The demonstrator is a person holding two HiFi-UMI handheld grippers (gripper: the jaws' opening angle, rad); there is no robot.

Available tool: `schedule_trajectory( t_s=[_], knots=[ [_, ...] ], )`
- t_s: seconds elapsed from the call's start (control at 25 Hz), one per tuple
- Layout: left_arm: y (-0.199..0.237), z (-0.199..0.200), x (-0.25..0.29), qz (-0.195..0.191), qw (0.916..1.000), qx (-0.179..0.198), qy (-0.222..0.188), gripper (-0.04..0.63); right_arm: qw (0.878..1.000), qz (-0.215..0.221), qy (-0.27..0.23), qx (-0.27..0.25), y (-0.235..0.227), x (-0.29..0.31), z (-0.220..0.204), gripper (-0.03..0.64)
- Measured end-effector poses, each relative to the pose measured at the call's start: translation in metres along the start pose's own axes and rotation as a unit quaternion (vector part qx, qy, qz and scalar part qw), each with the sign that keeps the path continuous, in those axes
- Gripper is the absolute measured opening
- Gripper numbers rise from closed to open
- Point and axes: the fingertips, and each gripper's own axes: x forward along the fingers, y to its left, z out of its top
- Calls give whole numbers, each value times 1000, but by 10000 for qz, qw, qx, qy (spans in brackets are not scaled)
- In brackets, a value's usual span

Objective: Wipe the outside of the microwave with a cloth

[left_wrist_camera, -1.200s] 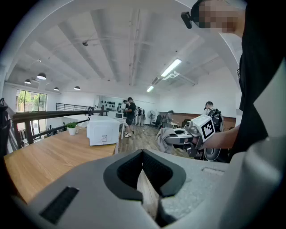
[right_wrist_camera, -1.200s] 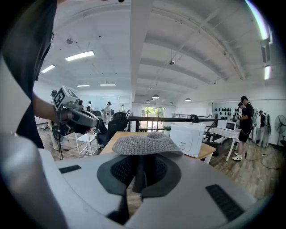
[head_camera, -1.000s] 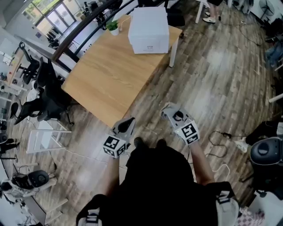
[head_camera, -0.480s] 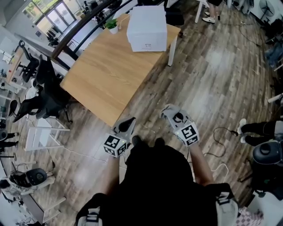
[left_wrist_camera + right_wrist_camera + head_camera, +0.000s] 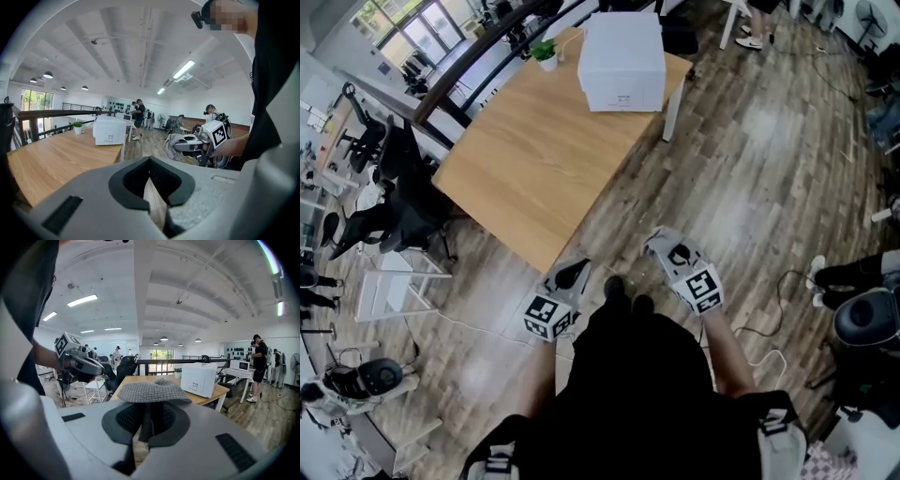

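Head view: white microwave point(image 5: 623, 64) on far corner of worktop point(image 5: 525, 169), well apart from both grippers. Right gripper point(image 5: 146, 425) jaws clamped on grey knit cloth point(image 5: 152, 391). Left gripper point(image 5: 152, 192) jaws together, nothing held.

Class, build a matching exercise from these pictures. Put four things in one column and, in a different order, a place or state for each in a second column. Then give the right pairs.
Things
1. microwave
2. potted plant
3. cloth
4. left gripper

Places or states
A. clamped in the jaws of the right gripper
B. white, at the far end of the wooden table
C. jaws together, nothing between them
D. small and green, on the table beside the microwave

Pairs: 1-B, 2-D, 3-A, 4-C
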Motion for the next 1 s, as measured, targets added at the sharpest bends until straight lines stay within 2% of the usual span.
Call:
schedule_trajectory(
  t_s=[0.36,0.52,0.76,1.0],
  knots=[
    [50,35,22,-219,9995,161,-182,0,9995,-292,67,-102,-23,27,22,15],
    [78,34,23,-338,9992,141,-146,0,9988,-443,13,-229,-22,47,37,15],
    [105,34,31,-476,9985,266,-85,0,9977,-664,116,-63,-25,60,27,15],
    [123,31,35,-570,9981,224,-8,0,9967,-760,252,87,-23,74,21,15]
  ],
)
